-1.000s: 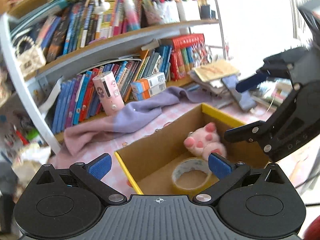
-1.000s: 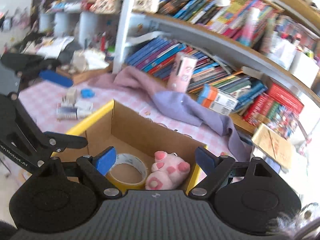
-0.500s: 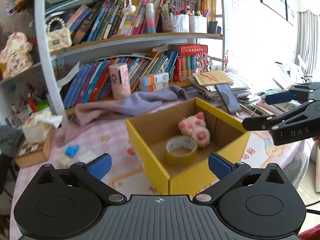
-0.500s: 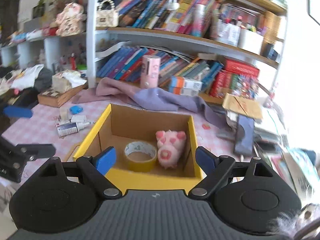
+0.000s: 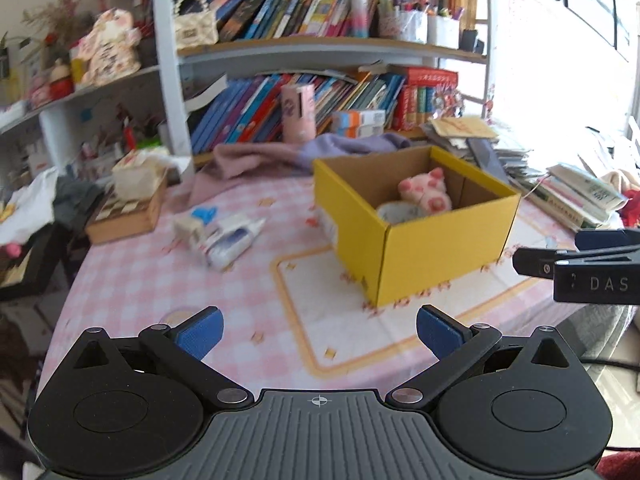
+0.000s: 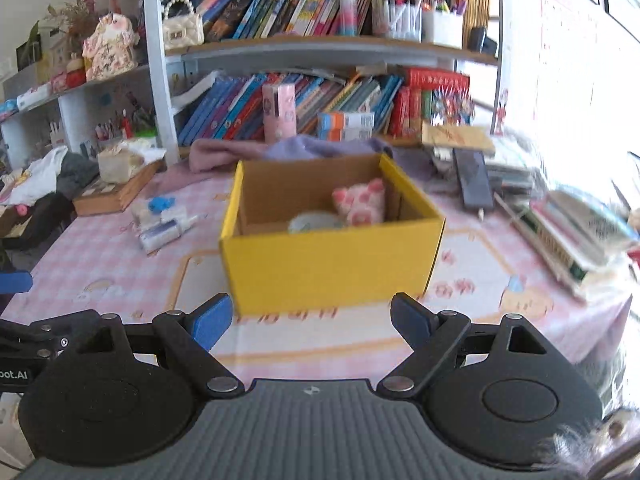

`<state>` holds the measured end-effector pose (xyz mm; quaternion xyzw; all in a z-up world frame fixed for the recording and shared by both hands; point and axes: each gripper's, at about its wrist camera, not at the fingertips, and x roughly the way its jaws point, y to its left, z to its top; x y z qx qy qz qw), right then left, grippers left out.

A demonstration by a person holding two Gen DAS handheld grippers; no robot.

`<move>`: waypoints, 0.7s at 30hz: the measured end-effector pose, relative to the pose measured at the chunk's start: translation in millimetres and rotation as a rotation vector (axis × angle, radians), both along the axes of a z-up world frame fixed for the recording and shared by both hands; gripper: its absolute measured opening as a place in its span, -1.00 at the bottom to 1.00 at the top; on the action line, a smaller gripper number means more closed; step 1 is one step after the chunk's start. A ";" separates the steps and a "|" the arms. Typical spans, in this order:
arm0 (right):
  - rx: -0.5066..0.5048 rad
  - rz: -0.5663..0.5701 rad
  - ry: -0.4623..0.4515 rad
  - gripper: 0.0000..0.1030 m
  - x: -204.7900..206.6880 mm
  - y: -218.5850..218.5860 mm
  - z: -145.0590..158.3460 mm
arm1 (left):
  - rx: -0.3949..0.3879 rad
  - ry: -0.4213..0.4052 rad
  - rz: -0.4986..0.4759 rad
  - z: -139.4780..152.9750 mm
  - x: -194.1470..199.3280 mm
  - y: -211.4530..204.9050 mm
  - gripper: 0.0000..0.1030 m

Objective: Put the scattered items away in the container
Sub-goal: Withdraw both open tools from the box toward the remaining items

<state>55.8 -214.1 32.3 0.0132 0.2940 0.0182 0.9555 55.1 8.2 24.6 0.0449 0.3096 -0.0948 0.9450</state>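
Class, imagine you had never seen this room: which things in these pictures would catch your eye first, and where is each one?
The yellow cardboard box stands out at the middle of the pink checked tablecloth, with a pink plush toy and a roll of tape inside. To its left lies a scatter of small tubes and packets, and behind rises a crowded bookshelf. Both the left gripper and the right gripper are open and empty.
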 end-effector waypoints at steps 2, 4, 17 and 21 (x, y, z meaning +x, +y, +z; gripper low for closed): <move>-0.001 0.011 0.015 0.67 -5.7 9.1 -4.5 | -0.003 0.009 0.025 -5.3 -7.7 6.9 1.00; -0.006 0.031 0.030 0.67 -8.7 18.0 -7.7 | -0.008 0.018 0.046 -10.3 -13.1 12.6 1.00; -0.024 0.205 0.059 0.67 -8.9 71.1 -10.2 | -0.016 0.043 0.132 -18.8 -32.7 47.6 1.00; -0.024 0.235 0.064 0.67 -8.0 82.7 -11.2 | -0.021 0.043 0.159 -18.6 -35.8 58.1 1.00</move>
